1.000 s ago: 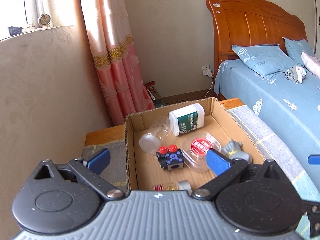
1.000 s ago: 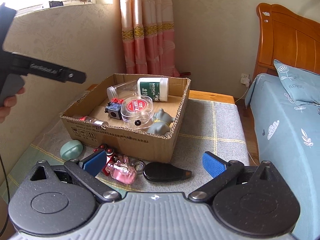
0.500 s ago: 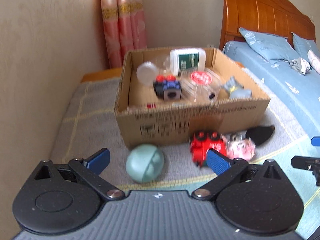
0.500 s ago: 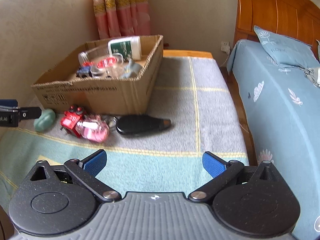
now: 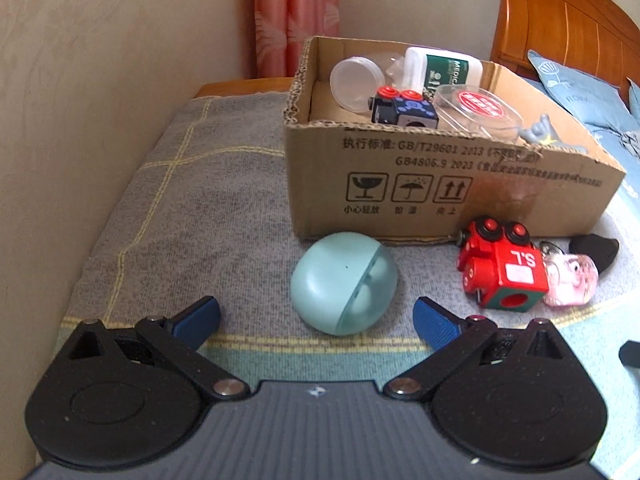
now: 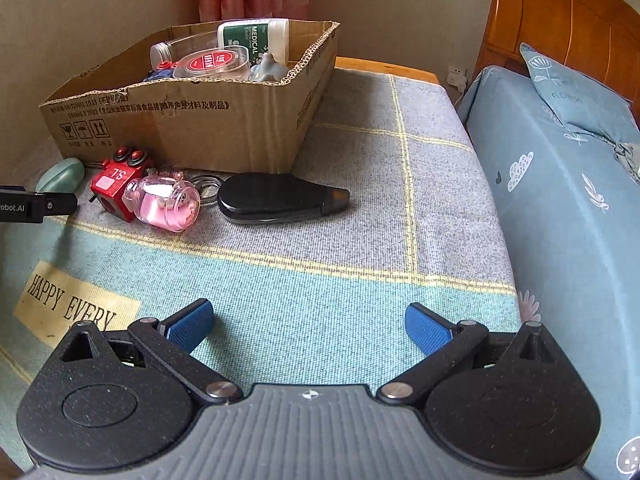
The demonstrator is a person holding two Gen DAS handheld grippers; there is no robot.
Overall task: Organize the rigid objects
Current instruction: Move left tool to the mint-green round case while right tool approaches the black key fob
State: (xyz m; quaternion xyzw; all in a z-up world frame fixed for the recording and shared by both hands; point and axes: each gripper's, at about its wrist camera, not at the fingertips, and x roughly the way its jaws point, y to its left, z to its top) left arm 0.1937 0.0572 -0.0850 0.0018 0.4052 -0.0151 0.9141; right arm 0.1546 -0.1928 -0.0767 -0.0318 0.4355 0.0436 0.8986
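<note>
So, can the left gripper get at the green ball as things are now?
Probably yes. The left gripper is open, and the green ball lies on the cloth just ahead of its fingertips, roughly centred between them. Nothing stands between; the box is behind the ball and the red toy is off to the side.

Round case (image 5: pixel 344 282), toy train (image 5: pixel 502 266), keychain (image 6: pixel 162 202), flat case (image 6: pixel 276 198) in a row before the box (image 5: pixel 440 184)

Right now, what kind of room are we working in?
Most likely a home bedroom. A bed with a wooden headboard and a blue pillow stands at the right, and a pink curtain hangs in the corner. The cardboard box sits on a blanket-covered surface beside the bed.
</note>
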